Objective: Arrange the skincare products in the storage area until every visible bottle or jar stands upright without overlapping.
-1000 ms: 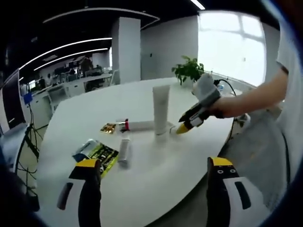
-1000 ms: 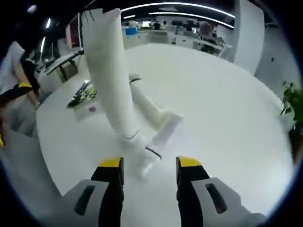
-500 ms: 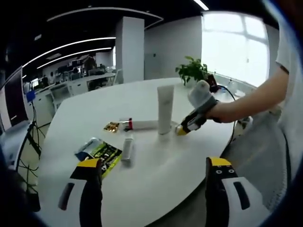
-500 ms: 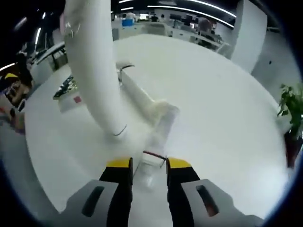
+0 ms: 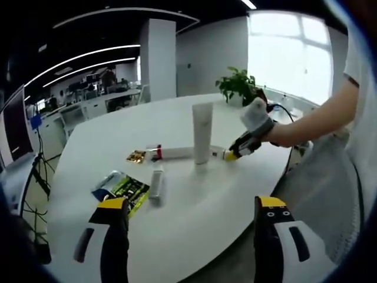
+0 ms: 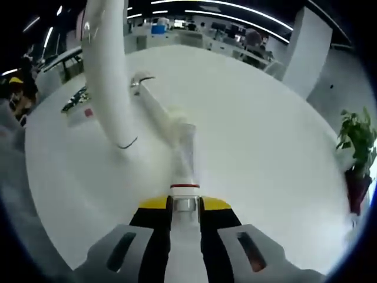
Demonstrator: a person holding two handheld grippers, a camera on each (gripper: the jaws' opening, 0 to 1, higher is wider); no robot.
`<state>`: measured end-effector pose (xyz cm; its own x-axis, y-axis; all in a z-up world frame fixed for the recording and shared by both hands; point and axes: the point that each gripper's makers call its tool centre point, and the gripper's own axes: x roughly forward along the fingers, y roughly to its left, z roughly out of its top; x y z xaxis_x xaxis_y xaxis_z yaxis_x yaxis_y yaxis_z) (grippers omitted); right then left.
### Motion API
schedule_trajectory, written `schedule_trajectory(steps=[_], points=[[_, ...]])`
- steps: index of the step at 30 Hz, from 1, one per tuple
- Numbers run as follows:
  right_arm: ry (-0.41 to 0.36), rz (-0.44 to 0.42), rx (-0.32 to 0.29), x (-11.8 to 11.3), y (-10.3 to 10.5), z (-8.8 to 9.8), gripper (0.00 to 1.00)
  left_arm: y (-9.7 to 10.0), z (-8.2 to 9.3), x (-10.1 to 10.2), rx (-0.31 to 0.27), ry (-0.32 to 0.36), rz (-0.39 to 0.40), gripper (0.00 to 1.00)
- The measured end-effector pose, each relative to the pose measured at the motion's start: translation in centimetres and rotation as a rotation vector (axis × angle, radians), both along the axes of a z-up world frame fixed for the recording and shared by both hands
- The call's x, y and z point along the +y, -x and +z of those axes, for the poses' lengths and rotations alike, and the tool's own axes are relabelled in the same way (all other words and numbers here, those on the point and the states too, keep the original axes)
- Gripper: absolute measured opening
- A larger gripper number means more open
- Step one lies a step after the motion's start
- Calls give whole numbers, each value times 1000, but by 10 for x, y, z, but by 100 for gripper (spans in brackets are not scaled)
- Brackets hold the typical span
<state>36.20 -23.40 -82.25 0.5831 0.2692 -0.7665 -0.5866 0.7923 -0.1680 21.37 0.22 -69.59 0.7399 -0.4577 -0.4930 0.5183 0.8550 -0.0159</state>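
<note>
A tall white tube stands upright on the white table. Behind it lies a long white tube with a red cap, and a small pale tube lies closer to me. My right gripper, held by a person's hand, is low at the table just right of the upright tube. Seen from the right gripper view, that gripper is shut on the near end of a small clear bottle with a red ring, which lies pointing toward the lying tube and the upright tube. My left gripper hangs open above the table's near edge.
A gold packet and a green-and-black sachet pack lie at the table's left side. A potted plant stands at the far edge. Desks and chairs fill the office behind. The person's arm reaches in from the right.
My right gripper has moved forward onto the small clear bottle and shut on it. My left gripper has stayed open and roughly in place.
</note>
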Motion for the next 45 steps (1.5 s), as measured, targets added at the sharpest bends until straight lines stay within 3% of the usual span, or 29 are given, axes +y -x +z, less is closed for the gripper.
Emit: schedule_trajectory(steps=[9, 17, 24, 34, 45], points=[[-68, -15, -3, -15, 14, 19, 17, 0, -1, -2, -1, -6, -14, 81], [-103, -26, 6, -31, 38, 31, 17, 3, 0, -8, -8, -16, -46, 81], [-130, -11, 17, -32, 51, 43, 17, 4, 1, -10, -18, -16, -65, 81], [-141, 76, 7, -26, 70, 67, 17, 4, 8, -19, -35, -9, -98, 80], [-139, 274, 15, 2, 106, 93, 17, -3, 33, -58, -80, -3, -240, 79]])
